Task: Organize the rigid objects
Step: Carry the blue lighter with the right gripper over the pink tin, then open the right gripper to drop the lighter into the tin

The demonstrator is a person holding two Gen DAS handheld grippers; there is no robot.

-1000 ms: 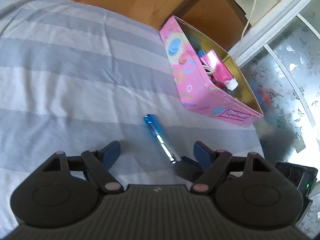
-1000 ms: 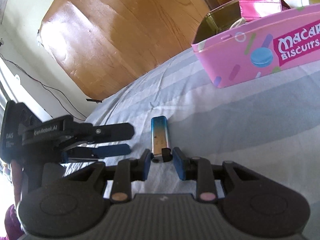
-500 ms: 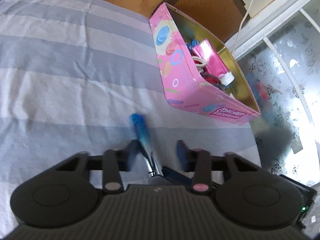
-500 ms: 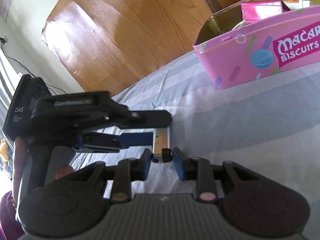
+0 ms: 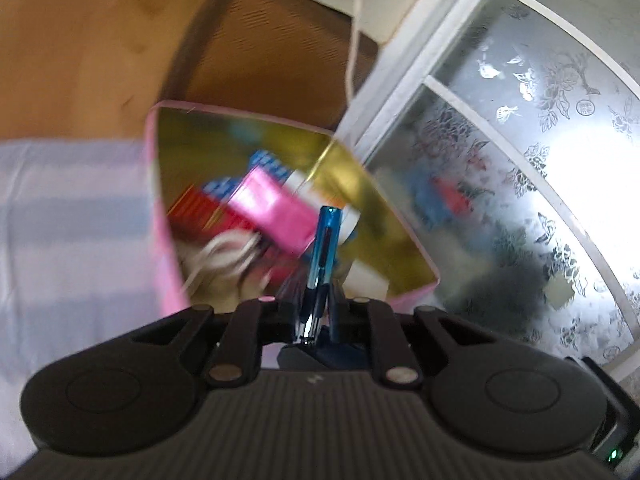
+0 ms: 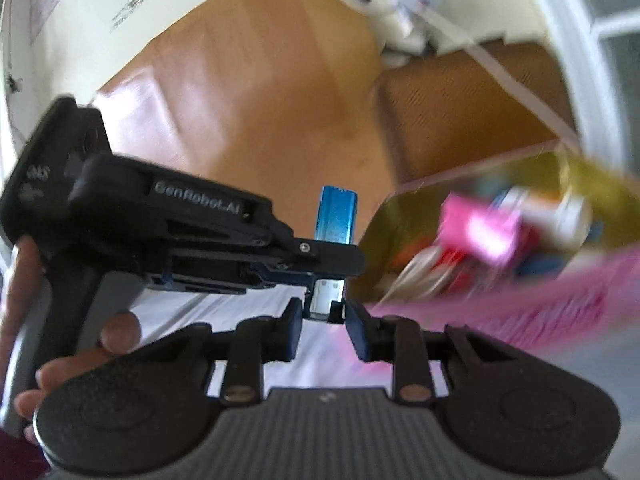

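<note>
My left gripper (image 5: 316,312) is shut on a slim blue lighter (image 5: 325,240) and holds it up in the air, over the open pink biscuit tin (image 5: 168,240). In the right wrist view the left gripper (image 6: 320,256) crosses from the left with the blue lighter (image 6: 335,216) standing upright in its jaws. My right gripper (image 6: 323,330) sits just below the lighter's metal end, with its jaws a little apart and not gripping it. The pink tin (image 6: 520,304) lies to the right, blurred, with several items inside.
The tin holds a pink packet (image 5: 272,208), white cord (image 5: 224,252) and other items. A brown woven chair (image 5: 260,56) and wooden floor (image 6: 248,92) lie beyond. A frosted patterned window (image 5: 520,160) is at the right. Striped bedding (image 5: 72,240) is at the left.
My left gripper closed on the blue lighter, lifted it off the bedding and carried it over the pink tin. My right gripper has risen along with it.
</note>
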